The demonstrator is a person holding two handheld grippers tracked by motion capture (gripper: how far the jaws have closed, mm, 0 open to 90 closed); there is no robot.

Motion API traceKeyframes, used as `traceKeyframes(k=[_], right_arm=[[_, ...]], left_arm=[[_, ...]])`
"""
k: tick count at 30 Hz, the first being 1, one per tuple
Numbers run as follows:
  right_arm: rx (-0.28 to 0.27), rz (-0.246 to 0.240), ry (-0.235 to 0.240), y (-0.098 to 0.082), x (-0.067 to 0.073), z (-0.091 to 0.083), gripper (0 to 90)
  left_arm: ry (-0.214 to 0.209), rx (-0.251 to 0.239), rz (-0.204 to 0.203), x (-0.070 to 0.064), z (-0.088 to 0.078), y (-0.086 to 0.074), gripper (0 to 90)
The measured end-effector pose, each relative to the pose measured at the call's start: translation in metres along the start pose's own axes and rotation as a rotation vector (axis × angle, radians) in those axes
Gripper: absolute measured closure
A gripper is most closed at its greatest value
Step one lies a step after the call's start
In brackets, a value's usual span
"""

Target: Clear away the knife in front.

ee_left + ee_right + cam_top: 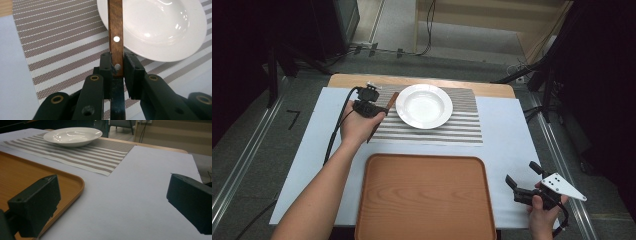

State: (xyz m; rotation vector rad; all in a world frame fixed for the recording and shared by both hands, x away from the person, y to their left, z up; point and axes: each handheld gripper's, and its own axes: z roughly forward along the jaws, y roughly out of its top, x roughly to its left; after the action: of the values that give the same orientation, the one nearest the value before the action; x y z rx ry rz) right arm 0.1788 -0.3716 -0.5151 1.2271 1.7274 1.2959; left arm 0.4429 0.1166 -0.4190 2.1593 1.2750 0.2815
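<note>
My left gripper (pixel 379 111) is shut on a knife (pixel 392 98) with a brown wooden handle, at the left of the table beside the white plate (pixel 424 105). In the left gripper view the jaws of that gripper (pixel 117 66) clamp the riveted handle (pixel 115 30) near its lower rivet. The handle reaches out over the plate's (pixel 160 27) rim and the dark blade runs back under the jaws. My right gripper (pixel 522 173) stands open at the table's front right, its jaws wide apart (pixel 113 202) with nothing between them.
The plate sits on a striped placemat (pixel 462 125) at the back of the white table cover (pixel 507 140). A large orange-brown tray (pixel 424 195) lies at the front centre, its corner (pixel 75 182) close to the right gripper's left jaw.
</note>
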Motion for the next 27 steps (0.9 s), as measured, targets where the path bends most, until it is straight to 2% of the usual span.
traceKeyframes(k=[13, 27], right_arm=[[0.001, -0.002, 0.001, 0.0, 0.0, 0.0, 0.0], [0.003, -0.002, 0.003, 0.0, 0.001, 0.0, 0.0]], left_arm=[[-0.032, -0.018, 0.024, -0.017, -0.013, -0.018, 77.2], [-0.065, -0.036, 0.028, -0.024, -0.031, -0.037, 77.2]])
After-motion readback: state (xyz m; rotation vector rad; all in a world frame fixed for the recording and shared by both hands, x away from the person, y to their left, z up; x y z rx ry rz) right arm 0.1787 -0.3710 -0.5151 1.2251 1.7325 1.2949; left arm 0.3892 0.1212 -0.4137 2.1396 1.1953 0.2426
